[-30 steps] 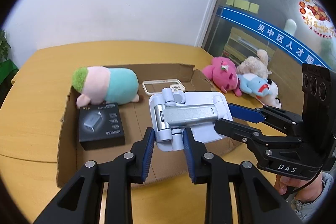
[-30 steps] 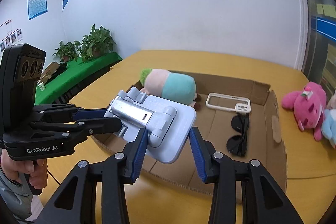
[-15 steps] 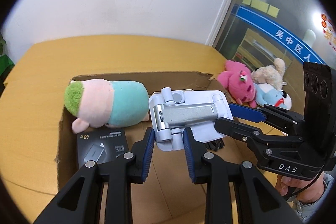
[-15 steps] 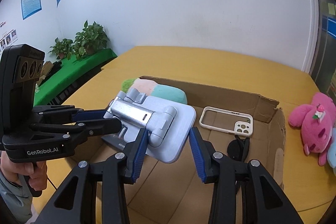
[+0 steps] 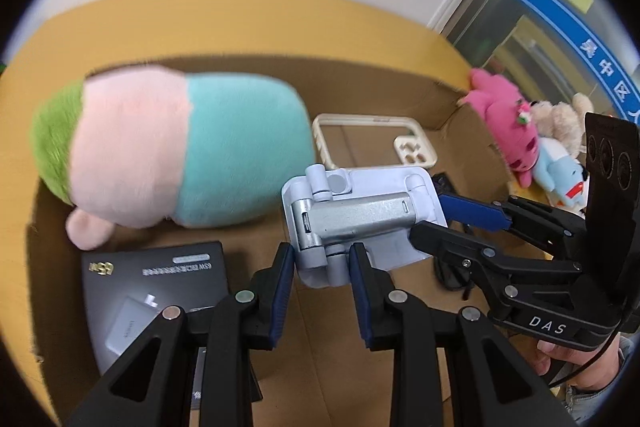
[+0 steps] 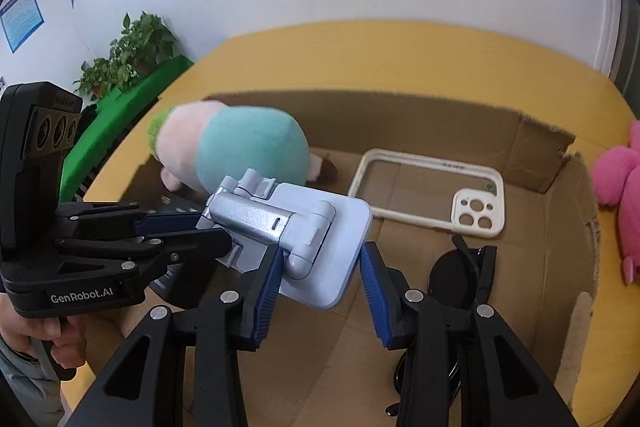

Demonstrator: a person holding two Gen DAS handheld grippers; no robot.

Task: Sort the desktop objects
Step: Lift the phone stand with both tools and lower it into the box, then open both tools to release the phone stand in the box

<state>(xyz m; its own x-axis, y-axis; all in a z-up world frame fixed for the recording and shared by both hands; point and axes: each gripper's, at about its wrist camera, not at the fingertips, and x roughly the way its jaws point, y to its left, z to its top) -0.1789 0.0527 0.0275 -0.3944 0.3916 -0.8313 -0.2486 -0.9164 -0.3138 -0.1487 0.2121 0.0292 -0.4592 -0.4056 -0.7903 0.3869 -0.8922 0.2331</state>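
Above the cardboard box (image 5: 380, 75) floor, a folding phone stand (image 5: 356, 215) is clamped by both the left gripper (image 5: 322, 267) and right gripper (image 6: 322, 269). Beyond it lie a capsule plush (image 5: 180, 155) and phone case (image 6: 432, 195). Sunglasses (image 6: 452, 275) are clear only from the right wrist, a black charger box (image 5: 160, 287) from the left.

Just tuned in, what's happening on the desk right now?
A person holds a folding phone stand between both grippers, the left gripper clamped on its hinge end and the right gripper on its plate. The stand hangs over an open cardboard box on the yellow table. In the box lie a plush toy, a phone case, sunglasses and a black carton. A pink plush sits outside.
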